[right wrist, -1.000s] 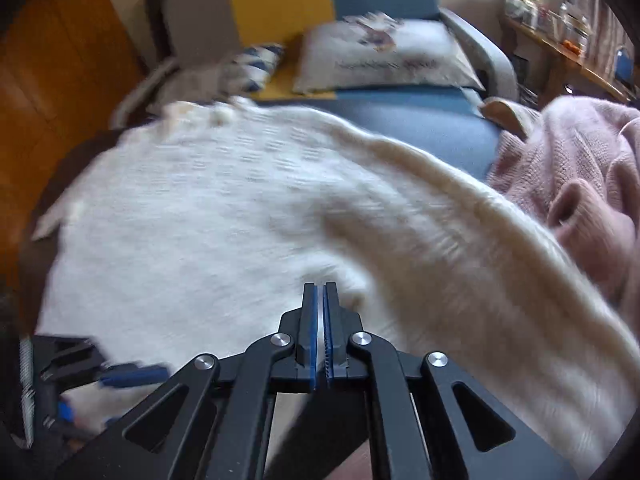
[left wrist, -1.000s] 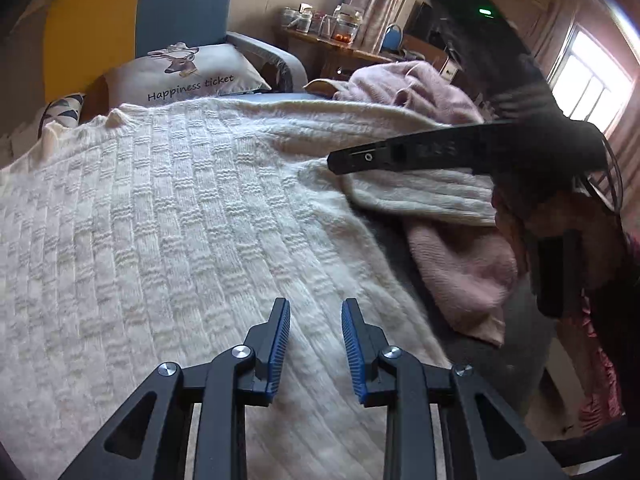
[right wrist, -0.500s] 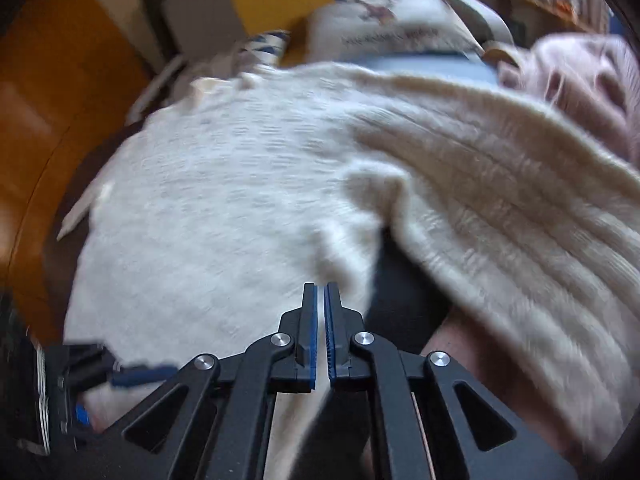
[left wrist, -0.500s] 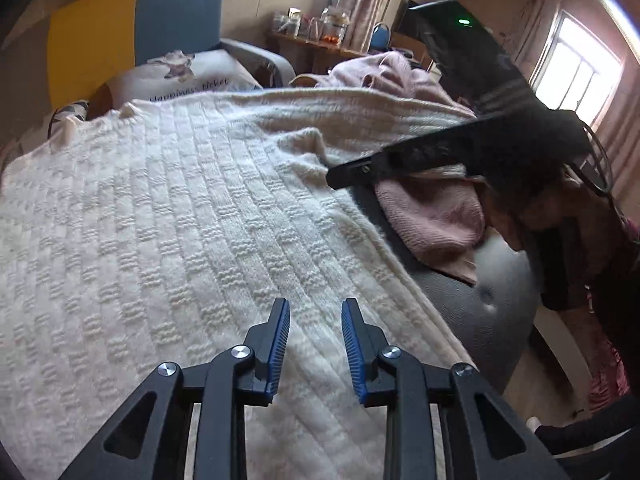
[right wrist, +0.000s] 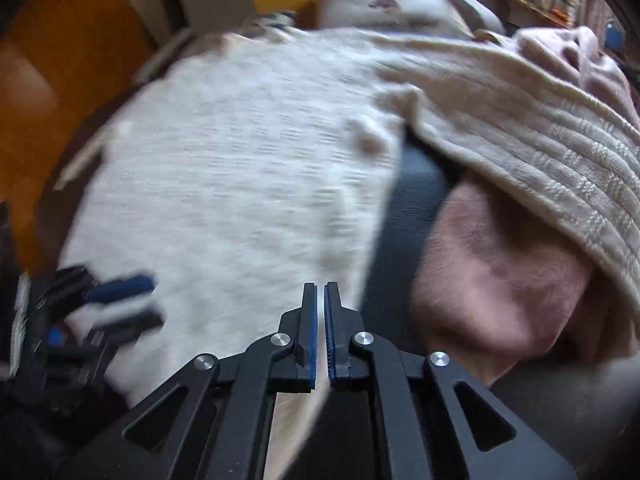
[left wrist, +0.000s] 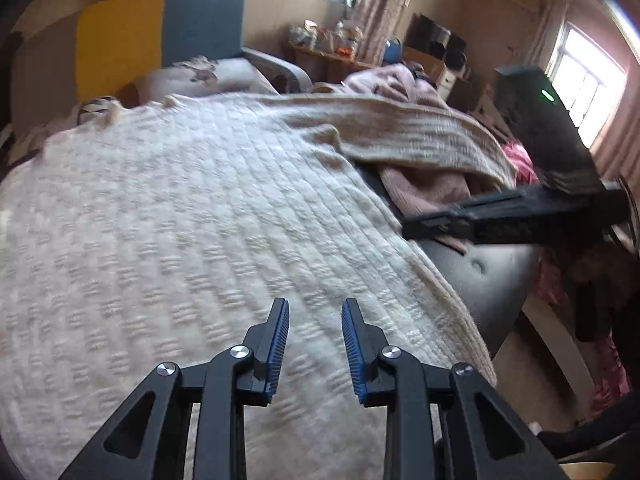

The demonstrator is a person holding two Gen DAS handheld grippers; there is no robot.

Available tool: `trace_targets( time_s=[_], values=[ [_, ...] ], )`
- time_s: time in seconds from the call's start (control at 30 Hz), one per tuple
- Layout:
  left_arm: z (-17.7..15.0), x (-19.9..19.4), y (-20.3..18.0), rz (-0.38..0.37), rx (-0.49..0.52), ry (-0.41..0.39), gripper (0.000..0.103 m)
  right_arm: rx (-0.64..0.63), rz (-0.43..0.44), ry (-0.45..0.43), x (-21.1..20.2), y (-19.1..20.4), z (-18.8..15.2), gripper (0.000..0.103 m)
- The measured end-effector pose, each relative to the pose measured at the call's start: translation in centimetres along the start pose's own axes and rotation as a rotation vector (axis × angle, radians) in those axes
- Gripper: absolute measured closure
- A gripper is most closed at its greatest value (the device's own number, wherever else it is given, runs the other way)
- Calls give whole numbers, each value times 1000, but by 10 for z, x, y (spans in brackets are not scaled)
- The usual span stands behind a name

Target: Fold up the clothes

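Cream knit sweater (left wrist: 192,216): spread flat over a dark seat (left wrist: 492,280), one sleeve draped across a pink garment (right wrist: 496,272) beside it. Left gripper (left wrist: 314,316): jaws parted, empty, above the sweater. Right gripper (right wrist: 321,300): clenched, empty, at the sweater's edge

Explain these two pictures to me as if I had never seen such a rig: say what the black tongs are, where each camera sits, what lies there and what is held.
No robot arm is here: a person carries a hand-held two-finger gripper in each hand, and a wide-angle camera on each looks forward along its fingers. One picture comes from the left gripper, whose blue-padded jaws stand apart over the fabric with nothing between them. The other comes from the right gripper, whose jaws are shut; I cannot tell whether they pinch any cloth. Each gripper also shows at the side of the other's picture. A cream knitted sweater lies spread over a dark padded seat, one sleeve draped across a pink garment. Behind stand a pillow and an armchair.
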State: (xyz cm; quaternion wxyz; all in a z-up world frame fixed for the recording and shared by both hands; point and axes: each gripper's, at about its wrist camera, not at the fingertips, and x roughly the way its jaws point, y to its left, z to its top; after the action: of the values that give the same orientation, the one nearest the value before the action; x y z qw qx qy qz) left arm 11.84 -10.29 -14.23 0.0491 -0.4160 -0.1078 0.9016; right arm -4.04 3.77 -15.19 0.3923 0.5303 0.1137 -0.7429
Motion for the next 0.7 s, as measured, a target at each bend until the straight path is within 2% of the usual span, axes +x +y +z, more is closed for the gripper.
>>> trace_targets(
  time_s=[0.1, 0.17, 0.2, 0.27, 0.33, 0.47, 0.53, 0.6, 0.67, 0.7],
  values=[
    [-6, -16, 27, 35, -47, -6, 76, -42, 16, 6, -8, 23, -16, 98],
    [-15, -20, 44, 89, -74, 1, 76, -52, -18, 50, 3, 24, -31, 98],
    [-20, -19, 53, 116, -90, 19, 76, -57, -36, 73, 8, 25, -39, 98],
    [-31, -16, 69, 142, -120, 60, 77, -57, -54, 54, 15, 20, -48, 100],
    [-36, -26, 75, 144, -132, 22, 77, 6, -33, 39, 13, 12, -47, 101],
    [-44, -53, 88, 177, -192, -28, 75, 25, 34, -13, -3, 32, -35, 97],
    [-52, -70, 101, 198, -253, -50, 75, -25, 62, -45, -7, 56, -26, 81],
    [-63, -82, 118, 239, -308, -51, 74, -55, 102, -72, -3, 80, -20, 51],
    [-78, -85, 134, 334, -333, -16, 74, -85, 121, -77, 10, 107, -18, 48],
    [-84, -86, 141, 344, -346, -12, 75, -96, 100, -63, 17, 112, -24, 49]
  ],
)
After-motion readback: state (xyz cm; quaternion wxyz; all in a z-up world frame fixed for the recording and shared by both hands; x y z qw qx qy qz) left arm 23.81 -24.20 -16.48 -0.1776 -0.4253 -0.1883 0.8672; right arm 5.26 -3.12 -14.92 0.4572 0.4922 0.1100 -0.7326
